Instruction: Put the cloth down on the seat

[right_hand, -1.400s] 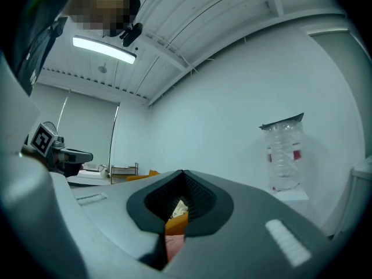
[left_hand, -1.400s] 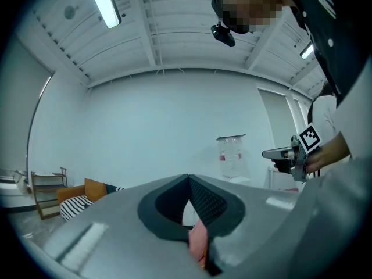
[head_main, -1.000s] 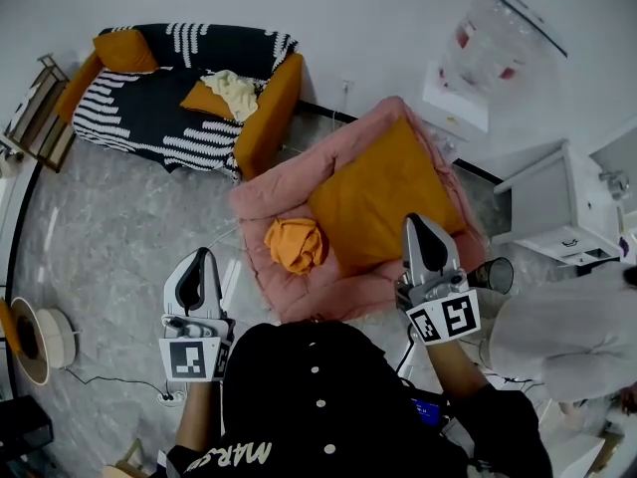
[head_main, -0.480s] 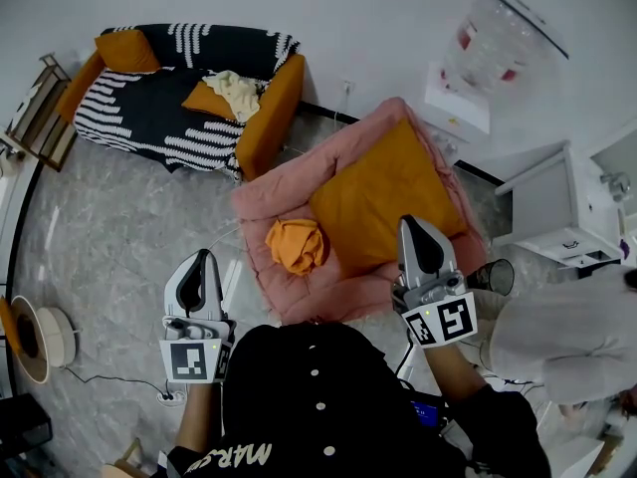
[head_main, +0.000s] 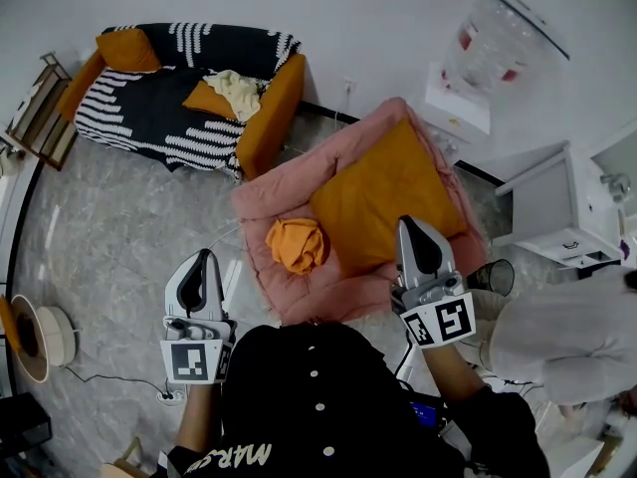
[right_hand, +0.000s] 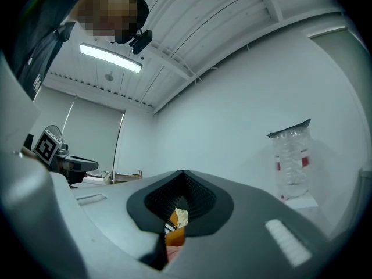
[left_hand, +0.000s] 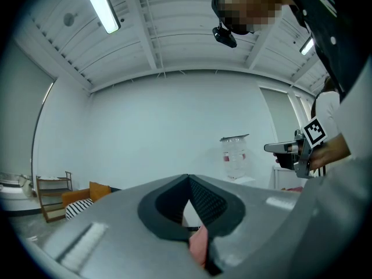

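Only my right gripper [head_main: 412, 232] has slid a little to the left since 1 second ago. It and my left gripper [head_main: 203, 262] are both closed on nothing. The crumpled orange cloth [head_main: 296, 244] already lies on the pink padded seat [head_main: 261, 203], so I think the job is done.

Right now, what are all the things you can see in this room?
Orange cloth: one, orange, crumpled on the seat.
Seat: one, pink, middle of the floor.
Big cushion: one, orange, on the seat.
Sofa: one, black-and-white striped with orange arms, far left.
Sofa cushions: two, orange, on the sofa.
Cream cloth: one, cream, on the sofa.
Water bottle: one, clear, far right.
Cabinet: one, white, right.
Left hand-held gripper: one, grey, shut, empty.
Right hand-held gripper: one, grey, shut, empty.
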A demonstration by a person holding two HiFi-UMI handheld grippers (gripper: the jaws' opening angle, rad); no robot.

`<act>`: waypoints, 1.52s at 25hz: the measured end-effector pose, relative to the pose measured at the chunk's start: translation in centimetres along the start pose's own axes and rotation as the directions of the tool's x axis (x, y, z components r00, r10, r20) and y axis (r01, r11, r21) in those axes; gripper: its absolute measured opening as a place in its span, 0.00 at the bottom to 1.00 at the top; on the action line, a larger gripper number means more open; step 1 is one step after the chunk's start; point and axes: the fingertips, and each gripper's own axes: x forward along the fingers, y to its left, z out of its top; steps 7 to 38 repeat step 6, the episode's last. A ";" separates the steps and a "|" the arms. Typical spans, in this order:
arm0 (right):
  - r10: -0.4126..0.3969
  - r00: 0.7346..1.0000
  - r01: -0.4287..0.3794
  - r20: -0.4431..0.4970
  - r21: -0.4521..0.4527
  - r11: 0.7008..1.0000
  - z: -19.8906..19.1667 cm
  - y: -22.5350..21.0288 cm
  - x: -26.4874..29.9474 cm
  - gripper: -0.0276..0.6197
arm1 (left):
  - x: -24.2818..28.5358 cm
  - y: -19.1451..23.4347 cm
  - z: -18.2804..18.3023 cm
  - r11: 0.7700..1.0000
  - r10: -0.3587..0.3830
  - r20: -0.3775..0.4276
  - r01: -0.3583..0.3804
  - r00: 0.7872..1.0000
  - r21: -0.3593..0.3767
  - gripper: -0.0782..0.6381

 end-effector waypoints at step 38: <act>0.000 1.000 0.000 0.000 -0.002 1.000 0.1 0.1 0.1 0.08 | 0.2 0.0 0.5 1.000 0.002 0.012 -0.001 1.000 -0.021 0.11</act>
